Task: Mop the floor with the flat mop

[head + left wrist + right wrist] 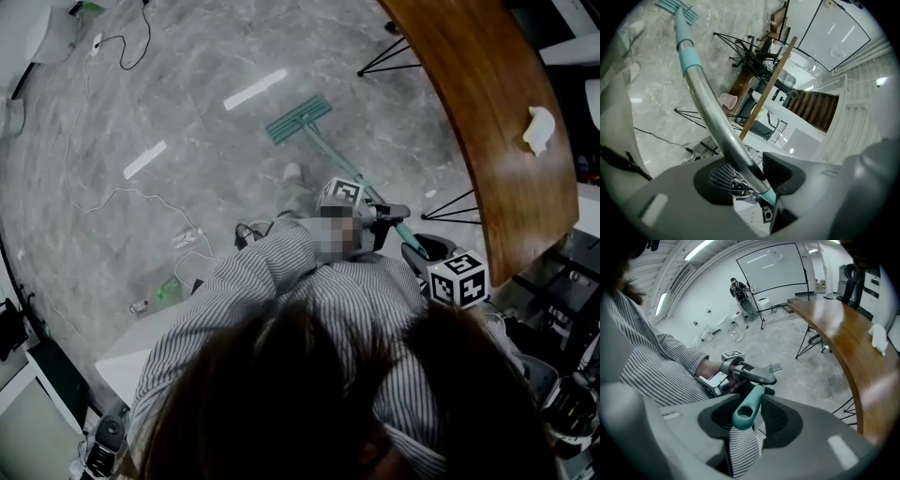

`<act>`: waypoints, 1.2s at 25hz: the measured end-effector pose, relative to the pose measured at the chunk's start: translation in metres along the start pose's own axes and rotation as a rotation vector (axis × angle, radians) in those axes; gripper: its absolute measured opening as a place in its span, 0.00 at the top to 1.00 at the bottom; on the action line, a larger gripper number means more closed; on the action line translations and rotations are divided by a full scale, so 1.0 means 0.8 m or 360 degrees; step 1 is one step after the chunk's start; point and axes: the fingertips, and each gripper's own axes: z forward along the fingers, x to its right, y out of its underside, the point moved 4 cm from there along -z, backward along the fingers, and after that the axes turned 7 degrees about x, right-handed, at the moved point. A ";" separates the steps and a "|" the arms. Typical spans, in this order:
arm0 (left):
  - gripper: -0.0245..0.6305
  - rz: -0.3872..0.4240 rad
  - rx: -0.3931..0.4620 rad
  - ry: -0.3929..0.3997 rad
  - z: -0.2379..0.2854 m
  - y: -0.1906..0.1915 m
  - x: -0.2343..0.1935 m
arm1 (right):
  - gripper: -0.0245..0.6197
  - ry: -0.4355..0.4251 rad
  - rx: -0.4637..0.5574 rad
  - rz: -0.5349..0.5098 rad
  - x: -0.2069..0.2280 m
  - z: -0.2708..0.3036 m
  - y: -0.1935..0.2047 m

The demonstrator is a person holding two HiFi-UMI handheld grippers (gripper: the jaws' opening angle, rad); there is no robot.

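The flat mop's teal head (298, 118) lies on the grey marble floor (187, 103) ahead of me. Its pole (330, 155) slants back toward my body. My left gripper (382, 216), under its marker cube, is shut around the metal pole (710, 110) partway down. In the left gripper view (755, 174) the pole runs up to the mop head (675, 7). My right gripper (424, 249) sits closer to me, shut on the teal handle end (746, 409). The right gripper view (749, 423) also shows the left gripper (749, 372) just ahead.
A curved wooden counter (487, 122) on black metal legs (389, 58) borders the right side, with a crumpled white cloth (538, 129) on it. Cables (122, 192) and a green bottle (169, 287) lie on the floor at left. A person (738, 287) stands far off.
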 end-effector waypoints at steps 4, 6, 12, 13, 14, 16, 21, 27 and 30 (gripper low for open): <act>0.70 0.0026 0.0014 0.0015 0.002 -0.008 0.006 | 0.75 0.0002 0.0026 -0.0008 0.004 0.001 -0.009; 0.69 0.0034 0.0008 -0.0001 0.005 -0.009 0.005 | 0.75 -0.0008 0.0032 0.0021 0.009 0.000 -0.008; 0.68 0.0029 0.0022 -0.0069 0.003 -0.016 0.005 | 0.75 -0.0024 0.0053 0.0084 0.013 0.009 -0.009; 0.68 0.0035 0.0040 -0.0071 0.001 -0.021 0.005 | 0.75 -0.0027 0.0053 0.0097 0.014 0.013 -0.012; 0.68 0.0042 0.0063 -0.0070 -0.002 -0.027 0.006 | 0.75 -0.0030 0.0052 0.0106 0.015 0.018 -0.015; 0.68 0.0051 0.0120 -0.0060 -0.007 -0.041 0.008 | 0.75 -0.0031 0.0042 0.0100 0.016 0.029 -0.024; 0.69 0.0042 0.0340 0.0028 -0.027 -0.102 0.025 | 0.75 -0.0039 0.0088 0.0102 0.026 0.069 -0.073; 0.70 0.0054 0.0485 0.0092 -0.065 -0.211 0.065 | 0.77 0.0001 0.0179 0.0169 0.035 0.140 -0.168; 0.71 0.0020 0.0455 0.0006 -0.104 -0.272 0.082 | 0.77 -0.0008 0.0107 0.0082 0.020 0.192 -0.219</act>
